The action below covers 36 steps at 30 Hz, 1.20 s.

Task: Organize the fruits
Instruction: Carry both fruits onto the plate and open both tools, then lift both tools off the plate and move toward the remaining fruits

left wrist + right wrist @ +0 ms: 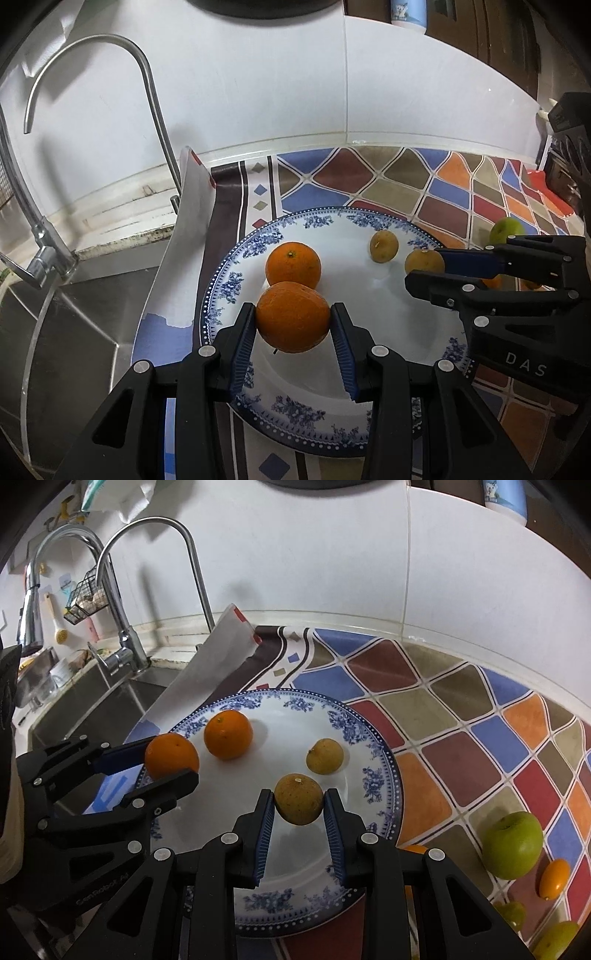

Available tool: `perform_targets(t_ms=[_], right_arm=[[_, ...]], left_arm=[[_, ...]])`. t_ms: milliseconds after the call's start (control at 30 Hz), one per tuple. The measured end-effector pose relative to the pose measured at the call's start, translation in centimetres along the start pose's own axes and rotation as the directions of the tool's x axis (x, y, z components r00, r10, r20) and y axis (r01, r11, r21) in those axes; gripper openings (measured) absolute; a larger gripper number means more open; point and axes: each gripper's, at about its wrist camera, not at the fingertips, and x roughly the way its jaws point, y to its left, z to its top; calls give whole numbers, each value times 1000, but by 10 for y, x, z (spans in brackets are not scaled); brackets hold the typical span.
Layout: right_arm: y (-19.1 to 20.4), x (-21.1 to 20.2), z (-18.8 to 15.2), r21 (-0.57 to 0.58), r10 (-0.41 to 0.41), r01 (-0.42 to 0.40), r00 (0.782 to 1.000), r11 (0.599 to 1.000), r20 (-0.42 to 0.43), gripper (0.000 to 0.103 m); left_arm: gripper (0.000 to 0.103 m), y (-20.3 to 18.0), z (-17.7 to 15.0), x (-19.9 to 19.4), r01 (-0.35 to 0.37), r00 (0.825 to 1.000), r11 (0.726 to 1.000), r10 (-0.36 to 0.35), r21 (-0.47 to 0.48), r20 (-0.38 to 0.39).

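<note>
I am working at a kitchen counter covered by a multicoloured diamond-patterned mat [461, 716], with a steel sink [99, 705] and a curved chrome tap [192, 554] to the left and white wall tile behind.

A round white plate with a blue floral rim [373, 775] sits on the mat. The left gripper [292, 325] is clamped on a round orange citrus fruit [292, 316], held just above the plate's left half, directly in front of a second orange [293, 264] resting on the plate. The right gripper [299, 801] is clamped on a small yellow-brown speckled fruit [298, 798] over the plate's centre; a like fruit [325, 756] lies on the plate just beyond it.

Both loads sit squarely between the pads, above the plate; I judge the coming move to be a lowering and release.

A green apple [512, 843] and a small orange oval fruit [554, 878] remain on the mat, nearer the right gripper.

Legible markings: "DAS" on the right gripper body, "GenRobot.AI" on the left.
</note>
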Motion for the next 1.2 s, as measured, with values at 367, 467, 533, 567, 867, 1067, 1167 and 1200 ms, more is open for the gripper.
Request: perform_targets(t_ms=[367,467,533,567,867,1067,1167,1200], right_arm=[[-1,-5,1,9,-2,2,1000,1000,12,40],[-1,-14,0,10,-11,10,999,1000,30,40],[-1,-21,-1,14,-19,18,999,1000,39,40],[-1,-24,-2,18,-21,20,999,1000,43,40],[-1,-66,-11,36,-53,50,994,998,100,49],[-1,-103,-23,53,-82,75,985,996,152,62],[0,-119,-30,62,-97,87,979,994,178,72],[0,-124,-32,65,-102,91,977,994,186,72]], left_arm=[[57,4,2,-17,-26,999,999,27,-33,31],[60,5,3,-28,-35,998,998,37,-50,44],[65,5,3,-34,-36,998,998,39,-61,51],[67,5,4,-40,-35,998,997,39,-70,57],[77,-4,-1,-77,-54,993,995,63,-89,101],[82,-18,-8,-105,-56,988,995,66,-78,138],[86,-26,-12,-120,-60,985,996,70,-68,157],[86,-29,-13,-123,-63,984,996,73,-66,163]])
